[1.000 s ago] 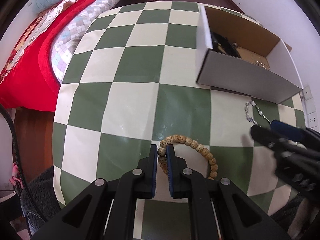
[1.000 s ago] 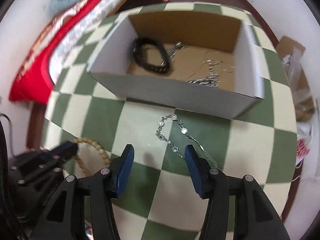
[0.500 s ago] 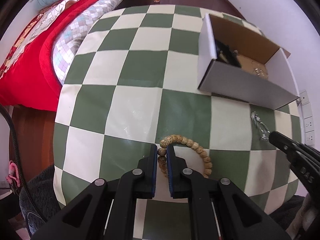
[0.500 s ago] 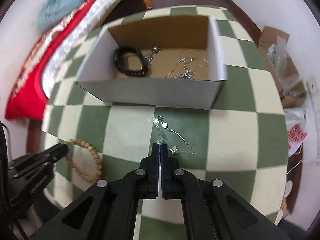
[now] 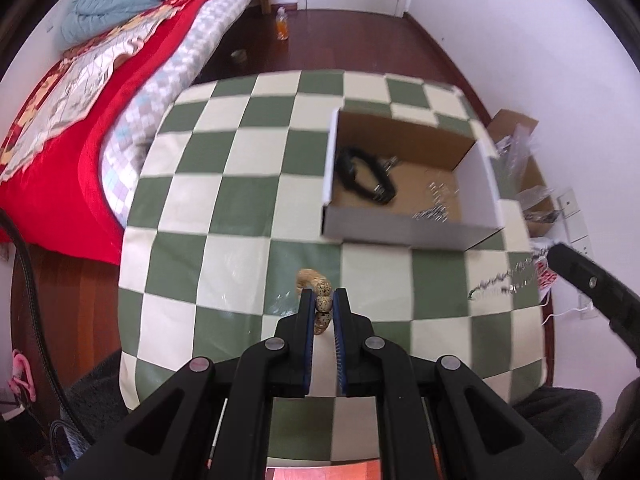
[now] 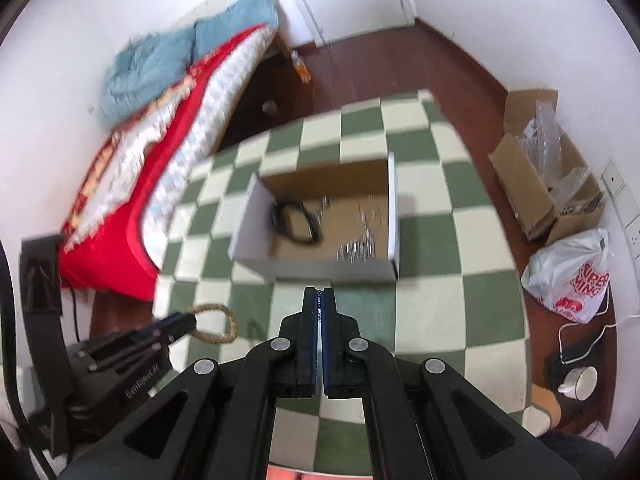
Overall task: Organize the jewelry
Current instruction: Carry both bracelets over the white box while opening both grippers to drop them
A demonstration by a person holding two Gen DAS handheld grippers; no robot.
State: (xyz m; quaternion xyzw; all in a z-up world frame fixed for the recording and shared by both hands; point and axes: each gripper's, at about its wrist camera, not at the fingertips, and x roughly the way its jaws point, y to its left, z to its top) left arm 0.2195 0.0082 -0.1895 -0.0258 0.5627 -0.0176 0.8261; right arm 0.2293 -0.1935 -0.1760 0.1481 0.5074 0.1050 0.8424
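Lift-off on both sides, judging against a second ago. Nearest, in the left wrist view: left claw (image 5: 324,304) clenched on the wooden bead bracelet (image 5: 319,285), with the loop standing up from between the pads and clear of the checkered bench (image 5: 240,260) instead of lying flat on it as before. Seen from the right wrist view, hangs as an open ring beside the near left part of the cloth. Further right: right claw (image 6: 319,300), wide apart a second ago, now pressed together with only a sliver of metal showing at the tips. From the left view, trails the silver chain (image 5: 504,282) in the air near the bench's right edge, blurred by motion, no longer resting on the green square. Means both loose pieces are off the bench and in hand, so probably only the carry and drop remain. Beyond, well apart from both claws: white cardboard box (image 5: 400,236), open-topped, already holding a black bracelet (image 5: 360,176) and some silver pieces (image 5: 434,212). Looks like the likely destination for both. Calls for care with the dangling chain at the near wall of the box. Farthest off, past the bench's left edge: red-covered bed (image 5: 60,160).
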